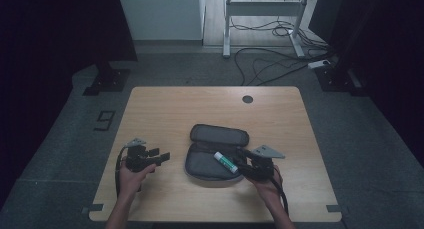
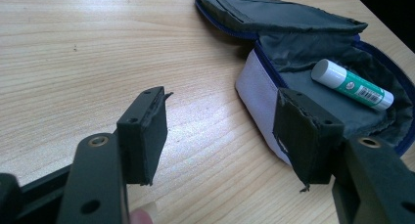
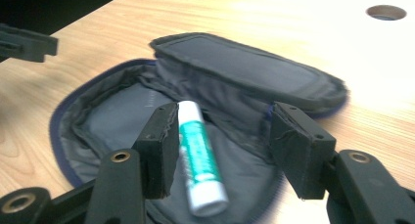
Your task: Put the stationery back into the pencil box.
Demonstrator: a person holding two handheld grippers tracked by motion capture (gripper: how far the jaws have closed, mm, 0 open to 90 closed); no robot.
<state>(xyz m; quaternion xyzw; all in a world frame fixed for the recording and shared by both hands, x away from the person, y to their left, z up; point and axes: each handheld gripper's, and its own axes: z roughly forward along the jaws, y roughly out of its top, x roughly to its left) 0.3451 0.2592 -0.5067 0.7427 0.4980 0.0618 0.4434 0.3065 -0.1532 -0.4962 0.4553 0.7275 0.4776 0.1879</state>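
Lying in the open grey fabric pencil case (image 1: 212,161): white-and-green glue stick (image 3: 199,155), long axis running along the right tongs (image 3: 220,145), released, straddling it. Left tongs (image 2: 222,136) idling empty, farther off.

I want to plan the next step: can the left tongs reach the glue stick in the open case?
Probably yes: the case lies unzipped, the glue stick is uncovered, and the open left tongs face it across bare table.

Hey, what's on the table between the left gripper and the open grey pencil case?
Nothing: bare light wooden tabletop separates the left gripper from the open grey fabric pencil case, as the high view shows. The left gripper view shows it too.
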